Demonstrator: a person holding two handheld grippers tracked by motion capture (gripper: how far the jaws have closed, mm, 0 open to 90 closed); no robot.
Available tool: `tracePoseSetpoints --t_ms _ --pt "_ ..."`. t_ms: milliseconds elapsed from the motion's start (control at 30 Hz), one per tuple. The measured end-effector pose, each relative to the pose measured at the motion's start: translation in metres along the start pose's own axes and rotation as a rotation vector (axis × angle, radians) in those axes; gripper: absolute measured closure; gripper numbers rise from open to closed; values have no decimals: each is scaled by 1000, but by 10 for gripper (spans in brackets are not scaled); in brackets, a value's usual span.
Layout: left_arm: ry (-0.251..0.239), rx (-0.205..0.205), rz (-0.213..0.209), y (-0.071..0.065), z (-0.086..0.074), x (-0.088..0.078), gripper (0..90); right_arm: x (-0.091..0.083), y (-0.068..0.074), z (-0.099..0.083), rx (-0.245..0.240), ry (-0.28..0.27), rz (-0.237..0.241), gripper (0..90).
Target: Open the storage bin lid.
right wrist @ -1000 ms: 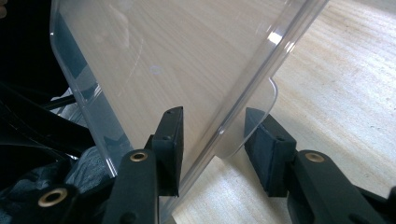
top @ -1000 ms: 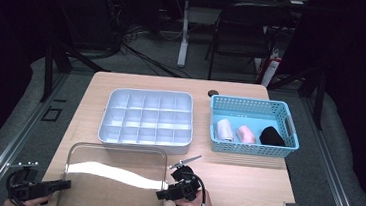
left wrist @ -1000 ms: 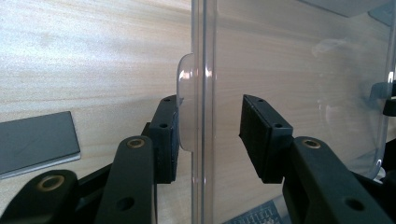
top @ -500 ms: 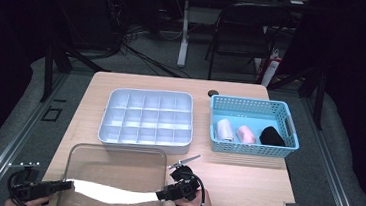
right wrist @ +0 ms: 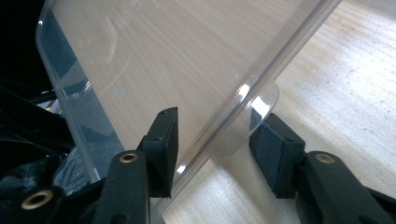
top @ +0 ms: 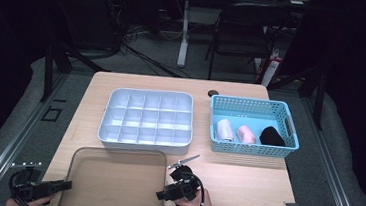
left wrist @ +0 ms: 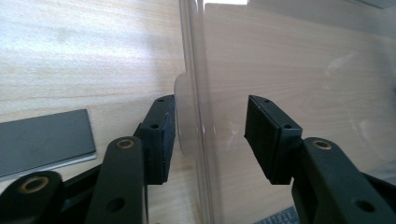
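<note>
Flanking the clear lid (top: 114, 180) lying flat at the bench's (top: 243, 188) lower left, my left gripper (top: 63, 186) and right gripper (top: 160, 195) have just been opening; fingers part-open, straddling its side tabs, gripping nothing.

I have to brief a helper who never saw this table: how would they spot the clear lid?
On the wooden table, look at the near edge, in front of the white divided tray. The clear lid lies flat there between the two grippers; unlike the tray, it is see-through and flat.
</note>
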State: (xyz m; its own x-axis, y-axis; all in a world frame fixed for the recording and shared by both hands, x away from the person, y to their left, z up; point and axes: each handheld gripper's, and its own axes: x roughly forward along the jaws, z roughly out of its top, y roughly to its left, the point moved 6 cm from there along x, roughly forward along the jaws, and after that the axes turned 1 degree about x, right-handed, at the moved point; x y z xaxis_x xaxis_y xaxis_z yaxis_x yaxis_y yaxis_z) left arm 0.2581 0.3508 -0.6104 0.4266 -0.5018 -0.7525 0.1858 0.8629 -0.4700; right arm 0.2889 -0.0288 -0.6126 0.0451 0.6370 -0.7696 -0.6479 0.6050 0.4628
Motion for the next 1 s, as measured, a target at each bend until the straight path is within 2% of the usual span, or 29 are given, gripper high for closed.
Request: tracePoseSetpoints --t_ms 100,133,167,200,267,467,700,800,867,1000 --pt "-22 21 29 -1 3 -3 481 -2 0 1 -17 -5 -28 410" --pt "-26 28 37 -2 4 -4 462 -5 -2 1 -32 6 -50 408" --pt "-33 34 46 -3 5 -6 440 -7 -1 2 -31 -17 -41 396" --pt "-47 37 56 -4 7 -7 420 -11 -1 3 -31 -30 -51 370" --pt "-58 54 62 -8 10 -8 383 -17 -2 6 -62 -55 -78 334" --pt "-93 114 66 -22 20 -11 287 -27 -8 5 -103 -81 -111 255" --pt "-128 186 52 -45 33 -11 193 -39 -14 1 -165 -83 -166 169" --pt "-130 197 17 -56 36 -7 156 -43 -20 -2 -176 -79 -191 147" --pt "-126 237 31 -63 37 -3 145 -47 -24 -4 -176 -73 -201 135" --pt "-112 282 61 -72 39 4 112 -56 -33 -8 -176 -70 -233 91"
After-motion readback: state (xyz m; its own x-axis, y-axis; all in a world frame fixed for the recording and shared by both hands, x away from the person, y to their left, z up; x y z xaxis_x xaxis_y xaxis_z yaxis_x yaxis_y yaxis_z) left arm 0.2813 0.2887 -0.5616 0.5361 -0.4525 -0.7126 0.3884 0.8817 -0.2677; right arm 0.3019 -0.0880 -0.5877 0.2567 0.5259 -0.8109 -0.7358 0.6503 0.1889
